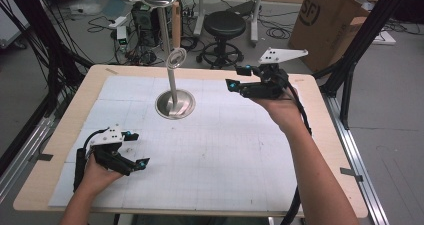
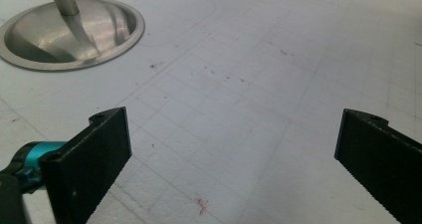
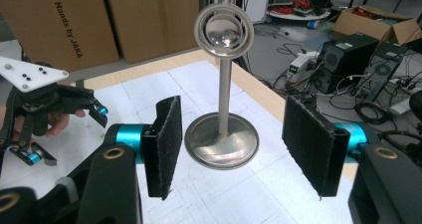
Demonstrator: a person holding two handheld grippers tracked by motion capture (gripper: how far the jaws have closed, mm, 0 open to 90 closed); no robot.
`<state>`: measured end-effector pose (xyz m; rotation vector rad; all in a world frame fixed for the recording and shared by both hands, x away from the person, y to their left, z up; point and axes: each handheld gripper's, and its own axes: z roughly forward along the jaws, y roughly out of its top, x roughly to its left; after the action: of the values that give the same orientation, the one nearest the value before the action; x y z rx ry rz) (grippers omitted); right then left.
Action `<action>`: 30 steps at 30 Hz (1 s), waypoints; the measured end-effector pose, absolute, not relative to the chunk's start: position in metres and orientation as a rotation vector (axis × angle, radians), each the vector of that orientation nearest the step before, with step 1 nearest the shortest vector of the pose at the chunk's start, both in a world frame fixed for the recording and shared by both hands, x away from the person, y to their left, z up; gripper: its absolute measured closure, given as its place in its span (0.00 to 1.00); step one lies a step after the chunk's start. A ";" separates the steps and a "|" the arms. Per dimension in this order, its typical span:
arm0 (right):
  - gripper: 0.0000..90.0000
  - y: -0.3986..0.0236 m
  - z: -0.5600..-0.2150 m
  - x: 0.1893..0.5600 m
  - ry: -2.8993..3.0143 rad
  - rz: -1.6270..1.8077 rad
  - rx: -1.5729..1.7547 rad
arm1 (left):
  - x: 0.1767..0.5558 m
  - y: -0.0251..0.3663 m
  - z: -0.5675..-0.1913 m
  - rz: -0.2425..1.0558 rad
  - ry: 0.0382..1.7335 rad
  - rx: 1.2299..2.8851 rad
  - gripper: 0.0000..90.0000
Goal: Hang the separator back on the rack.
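A polished metal stand [image 1: 174, 105] with a round dished base and a ring-shaped head [image 1: 176, 59] rises upright from the white gridded mat [image 1: 215, 150], back of centre. My right gripper [image 1: 235, 78] hovers above the mat to the right of the stand, pointing at it, jaws open with nothing between them. In the right gripper view the stand [image 3: 225, 99] sits ahead, framed by the open right gripper [image 3: 229, 149]. My left gripper [image 1: 139, 149] rests low at the front left, open and empty. In the left gripper view, the left gripper [image 2: 231, 154] looks across bare mat, with the stand's base [image 2: 69, 35] at upper left.
The mat covers a wooden table [image 1: 320, 135] with a bare rim all round. Behind the table stand a black stool [image 1: 225, 27], a computer tower [image 1: 145, 22] and a cardboard box [image 1: 330, 20]. Cables lie on the floor beyond.
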<state>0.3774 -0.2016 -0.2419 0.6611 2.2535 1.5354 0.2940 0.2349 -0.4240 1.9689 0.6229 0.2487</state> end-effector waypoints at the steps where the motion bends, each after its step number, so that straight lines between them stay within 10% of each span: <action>1: 0.44 -0.203 -0.243 0.377 2.251 1.529 0.656 | 0.294 0.235 -0.424 0.249 0.622 1.968 0.02; 30: 0.29 -0.244 -0.296 0.354 2.264 1.557 0.749 | 0.294 0.235 -0.424 0.251 0.622 1.969 0.02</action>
<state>0.3537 -0.2436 -0.2958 0.7493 2.2640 1.5569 0.2942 0.2348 -0.4239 1.9685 0.6220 0.2506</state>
